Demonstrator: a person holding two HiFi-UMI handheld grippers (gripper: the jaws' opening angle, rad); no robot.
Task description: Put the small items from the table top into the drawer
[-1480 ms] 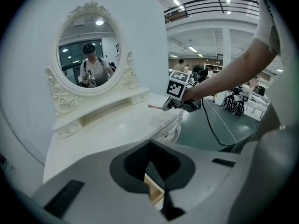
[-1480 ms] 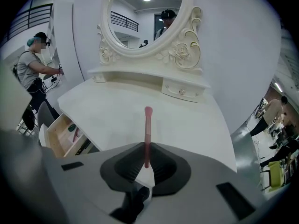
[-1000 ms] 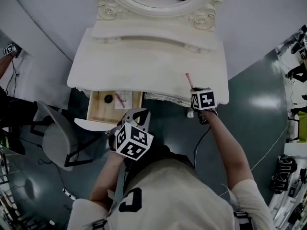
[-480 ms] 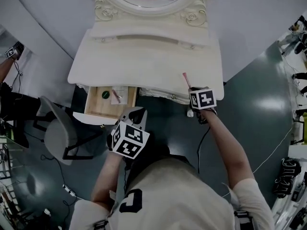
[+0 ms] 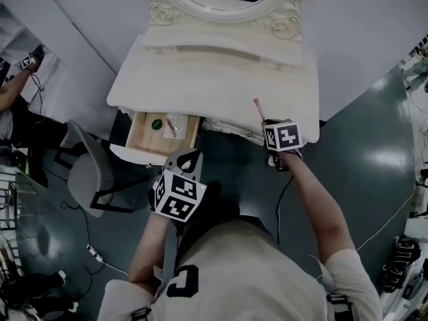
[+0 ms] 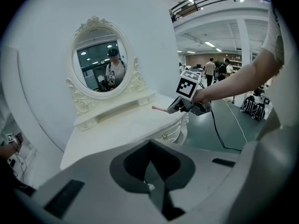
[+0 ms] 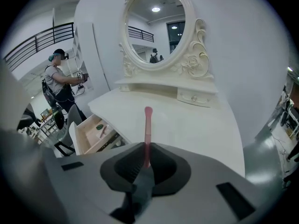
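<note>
Because only the handle's end of the brush (image 7: 148, 122) is pinched in the right tongs (image 7: 146, 161), it could be tipped or let slip on the way across and be dropped short of the drawer (image 7: 93, 132); the drawer's front could also be knocked. The right tongs are clamped on that handle, the brush seemingly lifted clear of the table (image 7: 196, 125), well apart from the open drawer. The left tongs (image 6: 156, 190) are closed together on nothing.
</note>
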